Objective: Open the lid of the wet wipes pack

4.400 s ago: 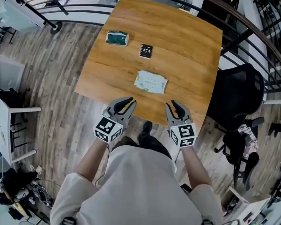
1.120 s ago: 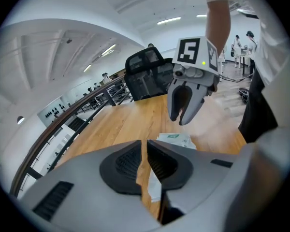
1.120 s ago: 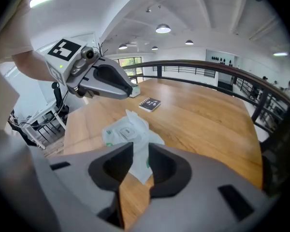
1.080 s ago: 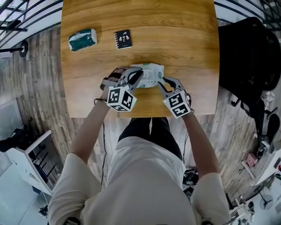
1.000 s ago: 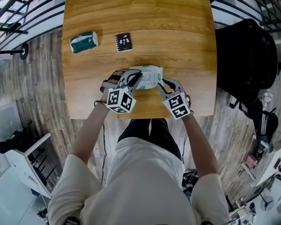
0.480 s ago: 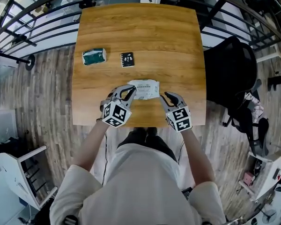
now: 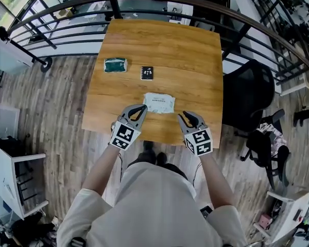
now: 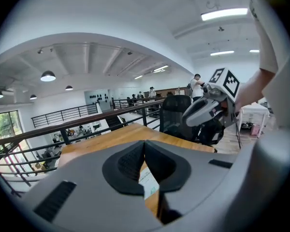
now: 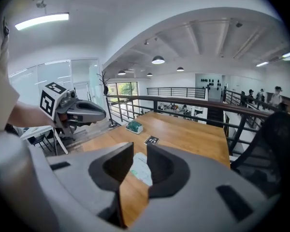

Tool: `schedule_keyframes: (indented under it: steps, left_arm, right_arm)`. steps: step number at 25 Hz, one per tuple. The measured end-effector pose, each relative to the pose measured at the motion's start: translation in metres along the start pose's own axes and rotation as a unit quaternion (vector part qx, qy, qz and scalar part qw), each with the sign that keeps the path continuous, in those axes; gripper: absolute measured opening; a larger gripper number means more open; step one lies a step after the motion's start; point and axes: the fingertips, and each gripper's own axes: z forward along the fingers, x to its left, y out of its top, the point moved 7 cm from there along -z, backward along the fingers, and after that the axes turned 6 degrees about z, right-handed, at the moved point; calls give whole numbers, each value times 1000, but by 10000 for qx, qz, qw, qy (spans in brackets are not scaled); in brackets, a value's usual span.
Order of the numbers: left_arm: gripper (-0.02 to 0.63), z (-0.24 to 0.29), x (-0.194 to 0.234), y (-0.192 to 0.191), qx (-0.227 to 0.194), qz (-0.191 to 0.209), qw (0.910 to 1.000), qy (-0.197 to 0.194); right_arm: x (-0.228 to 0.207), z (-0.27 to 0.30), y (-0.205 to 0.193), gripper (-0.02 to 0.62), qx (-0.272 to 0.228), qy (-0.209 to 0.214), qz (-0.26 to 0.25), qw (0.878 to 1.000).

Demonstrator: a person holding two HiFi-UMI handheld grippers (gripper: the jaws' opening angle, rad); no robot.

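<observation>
Evidently the approach step is still being worked: the wet wipes pack [image 7: 159,103] is lying flat on the surface [image 7: 190,60], untouched, just ahead of both tools. The left tool [image 7: 141,109] is hovering clenched on nothing, and the right tool [image 7: 183,117] is hanging slightly parted, empty. The lid is probably staying closed, so next one tool is needing to pin the pack while the other catches the lid's edge.

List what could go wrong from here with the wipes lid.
1. The wet wipes pack lies loose on the table with both grippers off it. A one-sided pull to open it would likely drag or lift the whole pack.
2. The left gripper is shut and must open before it can grip anything. Only the right gripper is open.
</observation>
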Motion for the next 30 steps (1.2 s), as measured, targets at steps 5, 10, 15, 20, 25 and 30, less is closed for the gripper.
schedule_keyframes:
  steps: [5,10,15,20,25,30]
  left_arm:
    - [-6,-29,-27,7,-33,-330,9991,277]
    - [-6,-62,-50,10,-143,-706,9962,480]
    - [-6,-92,-69,15,-236,-968,9929,654]
    - [-6,-114,-78,14,-280,-1104,9906,752]
    - [-6,-132,-73,11,-355,-1148,9896,796]
    - [-6,-141,-60,11,-485,-1203,9884,785]
  right_arm:
    - [7,-34,-4,69,-158,44,-36,9999]
    - [20,-61,-8,69,-326,156,-81,9993]
    - [31,-86,-10,60,-507,183,-80,9985]
    - [40,-100,-10,33,-667,48,-13,9978]
    - [49,-107,-7,7,-772,-139,54,9969]
    - [56,-113,-1,3,-895,-402,112,9951]
